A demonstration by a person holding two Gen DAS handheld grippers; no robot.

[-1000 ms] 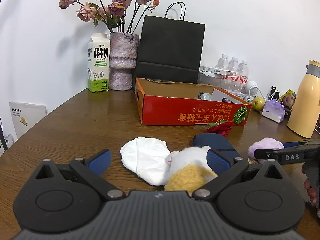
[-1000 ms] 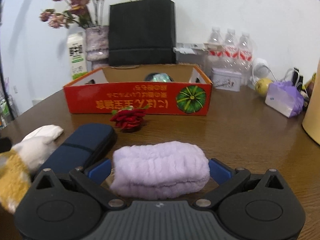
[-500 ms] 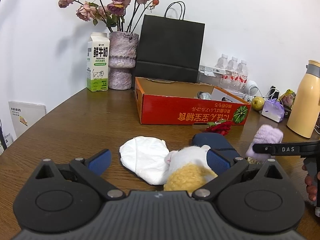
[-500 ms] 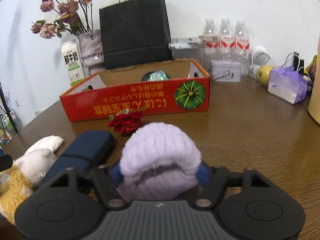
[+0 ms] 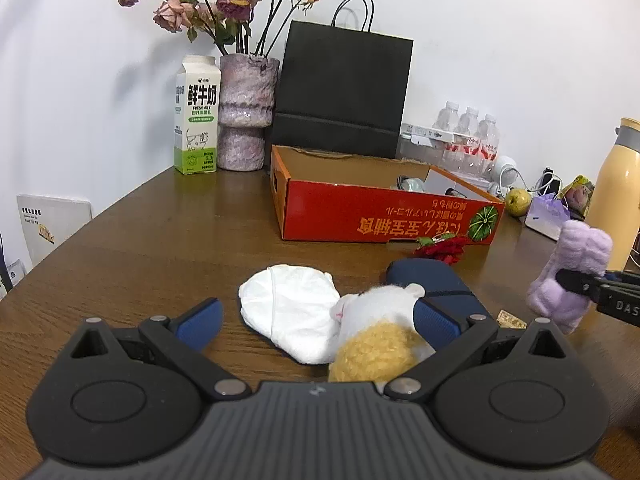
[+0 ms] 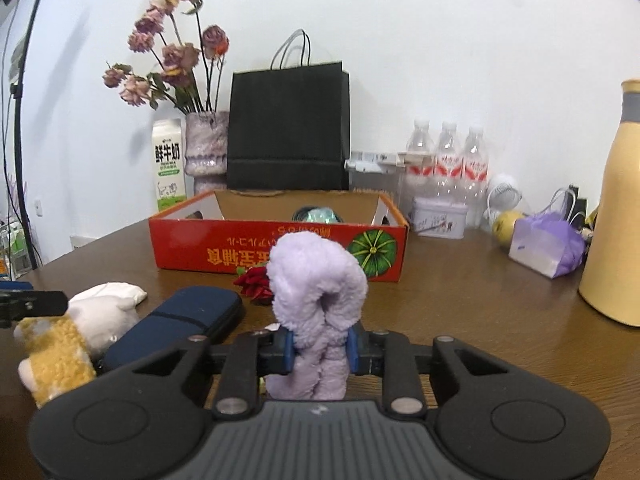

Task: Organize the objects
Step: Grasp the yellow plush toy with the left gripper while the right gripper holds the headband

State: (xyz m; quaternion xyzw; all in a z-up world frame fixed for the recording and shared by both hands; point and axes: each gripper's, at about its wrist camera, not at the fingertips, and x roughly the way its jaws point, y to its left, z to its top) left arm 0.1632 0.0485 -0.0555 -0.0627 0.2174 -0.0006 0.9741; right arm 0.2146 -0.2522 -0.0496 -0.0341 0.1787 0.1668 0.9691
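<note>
Right wrist view has the right gripper (image 6: 320,350) tilted slightly downward over a brown wooden table (image 6: 480,312), its blue pads clamped tight on a fluffy lilac fabric band (image 6: 318,280), which bulges upward in a loop above the jaws and is lifted clear of the tabletop. From the left wrist view, the left gripper (image 5: 316,320) also points gently down, jaws wide apart and closed on nothing, with a white-and-yellow plush toy (image 5: 380,332) lying between the fingers against the right pad and a crumpled white cloth (image 5: 290,316) beside it. One dark blue zip case (image 5: 436,280) lies beyond the toy, one small red fabric rose (image 5: 444,246) just past it, and a small gold-coloured scrap (image 5: 511,319) sits near the case. One shallow red cardboard box (image 5: 384,220) printed with a green pumpkin stands open near the middle of the table, with a shiny object barely visible inside. Along the white wall stand one milk carton (image 5: 197,116), one mottled pink vase (image 5: 246,112) of dried roses, one black paper bag (image 5: 342,92) and three clear water bottles (image 6: 448,160). At the right side are one small tin (image 6: 440,216), one yellowish fruit (image 6: 505,227), one purple-and-white pouch (image 6: 548,246) and one tall cream flask (image 6: 616,220). A white board (image 5: 48,224) leans against the wall at the left, off the table.
</note>
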